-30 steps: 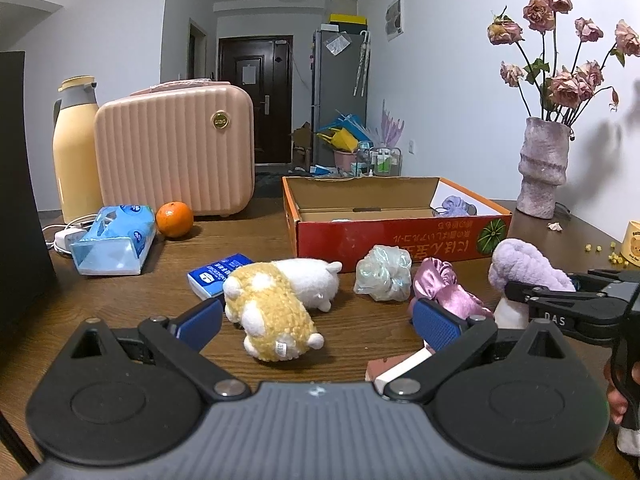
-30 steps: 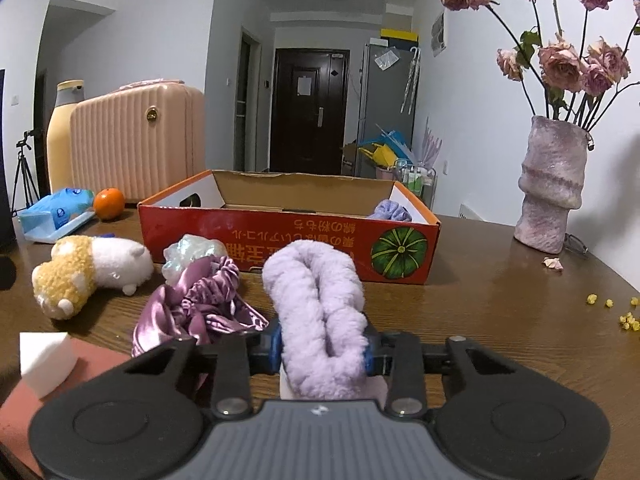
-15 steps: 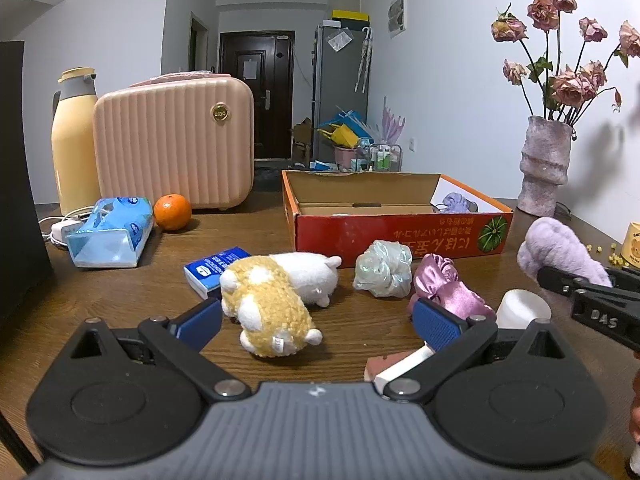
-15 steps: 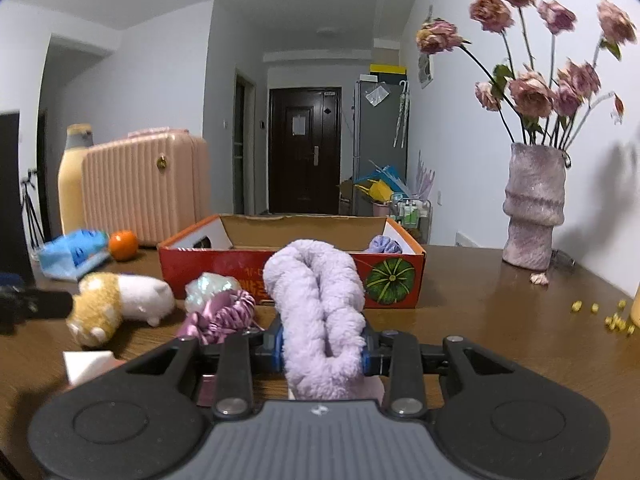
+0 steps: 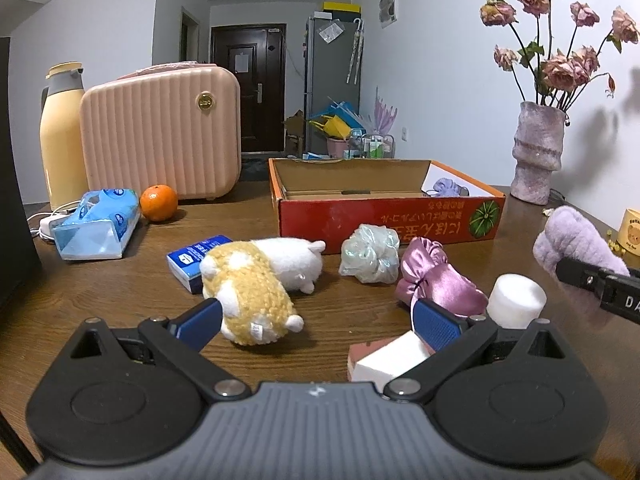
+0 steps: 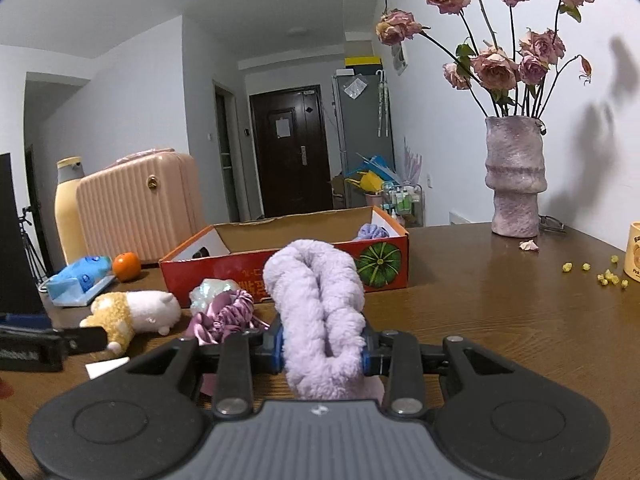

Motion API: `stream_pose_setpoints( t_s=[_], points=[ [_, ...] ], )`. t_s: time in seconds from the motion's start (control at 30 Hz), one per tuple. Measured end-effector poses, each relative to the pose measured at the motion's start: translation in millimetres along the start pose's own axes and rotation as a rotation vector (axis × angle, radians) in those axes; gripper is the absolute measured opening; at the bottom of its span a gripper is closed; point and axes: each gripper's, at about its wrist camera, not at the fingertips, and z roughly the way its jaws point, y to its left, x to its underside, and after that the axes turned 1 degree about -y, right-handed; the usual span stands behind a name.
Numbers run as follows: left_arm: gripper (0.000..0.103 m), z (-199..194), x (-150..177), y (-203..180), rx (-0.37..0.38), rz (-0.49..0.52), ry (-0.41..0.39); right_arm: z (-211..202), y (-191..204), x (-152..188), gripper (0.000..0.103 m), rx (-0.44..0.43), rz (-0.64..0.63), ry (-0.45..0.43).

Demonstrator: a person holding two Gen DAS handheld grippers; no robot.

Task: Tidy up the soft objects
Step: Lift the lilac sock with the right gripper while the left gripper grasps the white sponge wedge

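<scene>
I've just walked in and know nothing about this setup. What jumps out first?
A fluffy lilac headband is clamped in the right tool, held above the wooden table in front of a red cardboard box. Left of it lie a yellow-and-white plush toy and a shiny pink scrunchie. Dried roses stand in a vase at the right.

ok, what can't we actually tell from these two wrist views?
- Cardboard box floor: near wall hides it in both views; only a lilac item peeks out.
- Fluffy purple band, lower end: hidden behind the right gripper body.
- White blocks: partly covered by the left gripper finger.
- Yellow cup: cut by the frame edge.
</scene>
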Motion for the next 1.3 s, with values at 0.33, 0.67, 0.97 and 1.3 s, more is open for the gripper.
stream_pose_setpoints(
  t_s=[0.33, 0.67, 0.97, 1.3],
  points=[
    [0.103, 7, 7, -14, 0.026, 0.005, 0.059, -9, 4, -2, 0.032, -0.029, -0.014, -0.037],
    [0.103, 9, 13, -28, 0.038, 0.036, 0.082, -12, 4, -2, 0.033, -0.044, -0.014, -0.046],
    [0.086, 7, 12, -29, 0.054, 0.043, 0.077, -12, 4, -1, 0.034, -0.044, -0.015, -0.043],
    [0.039, 9, 12, -30, 0.107, 0.049, 0.094, -10, 6, 1, 0.034, -0.043, -0.020, -0.032]
  ],
)
